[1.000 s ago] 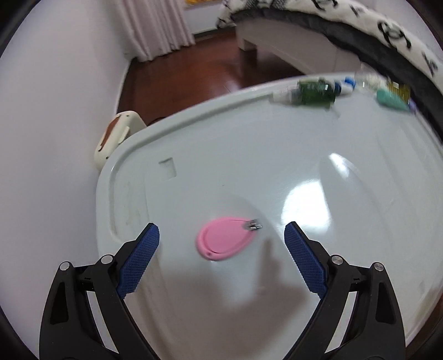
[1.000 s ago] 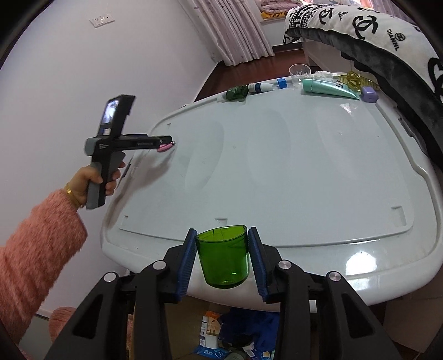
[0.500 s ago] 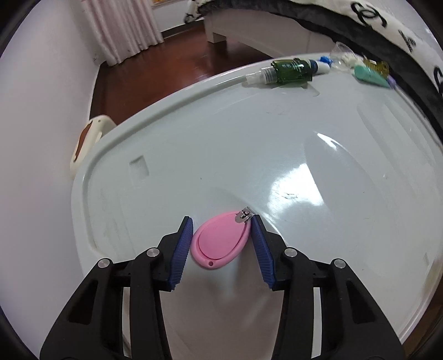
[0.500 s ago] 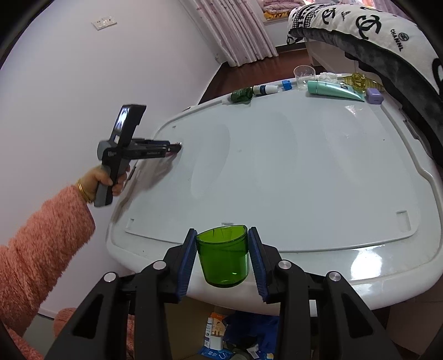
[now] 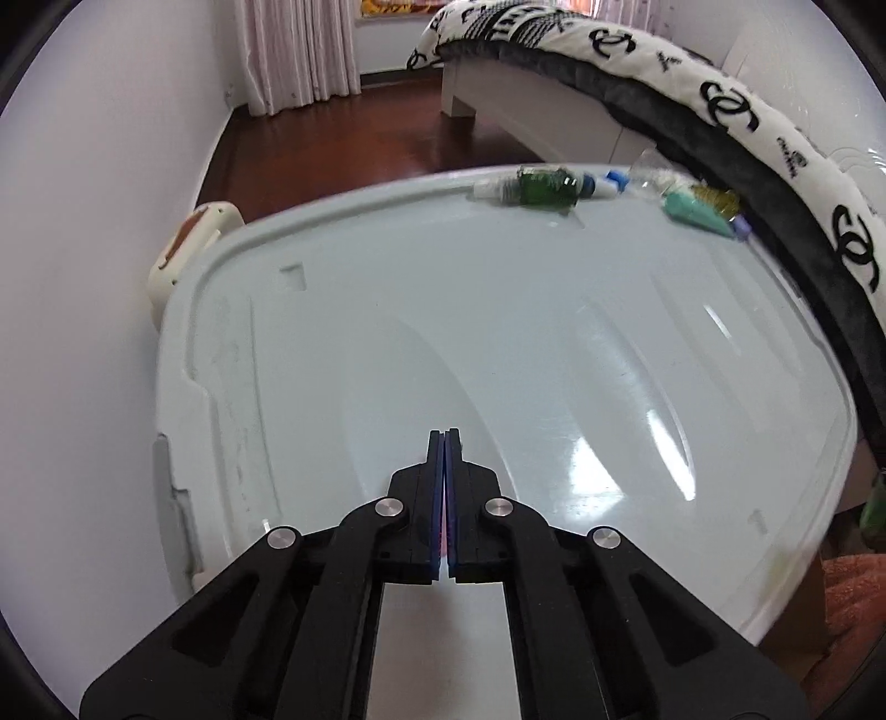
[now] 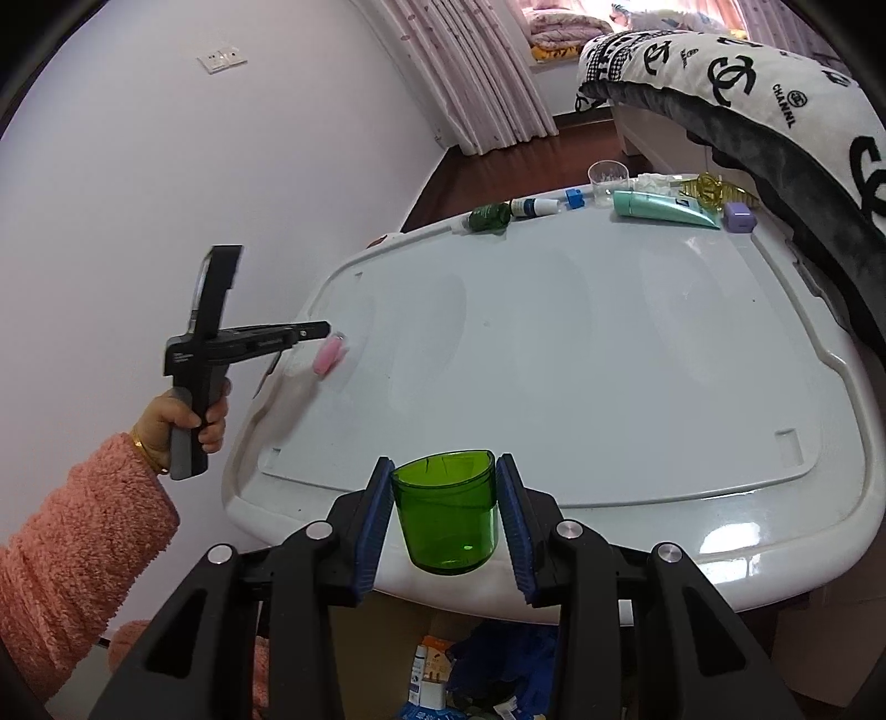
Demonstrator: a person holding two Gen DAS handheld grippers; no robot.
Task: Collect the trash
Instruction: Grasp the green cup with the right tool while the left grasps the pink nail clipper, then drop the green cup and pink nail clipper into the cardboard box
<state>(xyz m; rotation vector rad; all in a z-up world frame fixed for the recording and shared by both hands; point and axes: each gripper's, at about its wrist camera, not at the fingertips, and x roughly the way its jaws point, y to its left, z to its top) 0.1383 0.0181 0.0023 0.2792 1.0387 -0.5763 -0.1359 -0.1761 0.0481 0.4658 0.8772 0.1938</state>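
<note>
A home bedroom: bed (image 5: 554,105) with a logo blanket (image 6: 747,83), curtains (image 5: 299,50) and wood floor (image 5: 354,138) beyond the gripper.

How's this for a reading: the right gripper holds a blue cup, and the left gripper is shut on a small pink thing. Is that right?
Not quite. The cup is green, not blue: the right wrist view shows it clamped in the right gripper. The rest stands: the left gripper is shut on the small pink thing.

Green cup (image 6: 446,520), pink clipper (image 6: 328,355), pale-blue lid (image 6: 554,354), black-and-white logo blanket (image 6: 775,94).
</note>
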